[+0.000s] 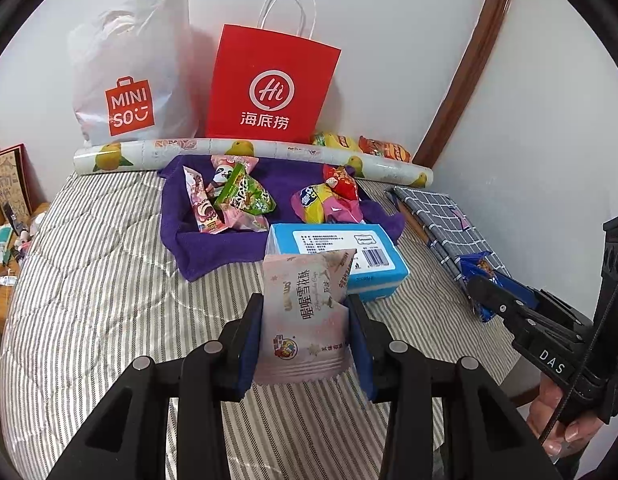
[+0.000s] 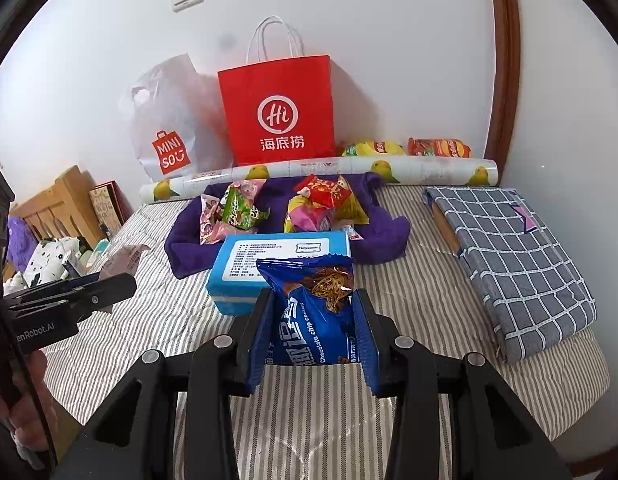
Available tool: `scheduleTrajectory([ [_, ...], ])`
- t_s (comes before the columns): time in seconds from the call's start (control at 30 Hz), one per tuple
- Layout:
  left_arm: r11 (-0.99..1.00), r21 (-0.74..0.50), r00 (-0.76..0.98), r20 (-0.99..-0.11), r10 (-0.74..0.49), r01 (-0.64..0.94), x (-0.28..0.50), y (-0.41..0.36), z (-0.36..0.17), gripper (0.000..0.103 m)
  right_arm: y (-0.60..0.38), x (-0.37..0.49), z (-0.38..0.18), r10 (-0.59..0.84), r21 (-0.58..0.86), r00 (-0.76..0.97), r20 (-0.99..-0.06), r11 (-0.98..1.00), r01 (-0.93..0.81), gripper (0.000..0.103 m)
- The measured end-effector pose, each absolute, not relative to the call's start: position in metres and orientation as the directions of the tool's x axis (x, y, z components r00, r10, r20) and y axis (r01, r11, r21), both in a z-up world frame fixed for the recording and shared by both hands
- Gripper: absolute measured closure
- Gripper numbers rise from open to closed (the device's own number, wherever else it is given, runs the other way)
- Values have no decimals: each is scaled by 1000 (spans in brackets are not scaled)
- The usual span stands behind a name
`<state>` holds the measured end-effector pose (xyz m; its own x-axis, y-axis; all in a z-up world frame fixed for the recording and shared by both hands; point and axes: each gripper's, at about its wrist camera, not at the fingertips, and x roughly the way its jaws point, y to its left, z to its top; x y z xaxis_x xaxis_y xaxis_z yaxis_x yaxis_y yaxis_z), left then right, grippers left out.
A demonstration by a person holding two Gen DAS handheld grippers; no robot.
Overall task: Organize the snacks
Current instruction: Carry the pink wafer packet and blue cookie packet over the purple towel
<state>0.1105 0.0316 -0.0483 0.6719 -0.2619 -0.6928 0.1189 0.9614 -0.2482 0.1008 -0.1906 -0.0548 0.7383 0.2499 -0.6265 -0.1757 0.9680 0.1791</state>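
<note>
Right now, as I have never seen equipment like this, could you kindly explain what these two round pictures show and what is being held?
There is no robot here: a person holds a hand-operated two-finger gripper in each hand, and a fisheye camera on each looks forward along its fingers. One picture comes from the left gripper, the other from the right gripper.

The left gripper is closed on a pale pink snack packet. The right gripper is closed on a blue chocolate chip cookie packet. Each gripper also shows at the edge of the other's picture.

Below is a striped bed cover. On it lies a purple cloth with two small heaps of snacks, a blue tissue pack in front of it, and a folded grey checked cloth. By the wall stand a red paper bag and a white plastic bag.
</note>
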Motion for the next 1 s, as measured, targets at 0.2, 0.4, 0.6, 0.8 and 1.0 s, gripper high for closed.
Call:
scheduleTrajectory([
  [0.2,960,-253,676,-687,-266,121,119,32,-44,65,-190,108,-52,254,180,739,-624,967,-180,64],
  [0.4,959,-254,677,-684,-272,129,128,31,-40,65,-190,116,-46,253,177,745,-617,967,-182,64],
  [0.6,959,-250,681,-679,-274,137,135,29,-35,65,-189,123,-40,256,178,750,-610,966,-185,64],
  [0.8,958,-253,683,-676,-277,138,140,31,-33,65,-189,130,-38,267,189,749,-606,963,-191,64],
  [1.0,959,-248,683,-678,-273,138,146,32,-32,65,-191,139,-37,268,194,749,-606,963,-188,64],
])
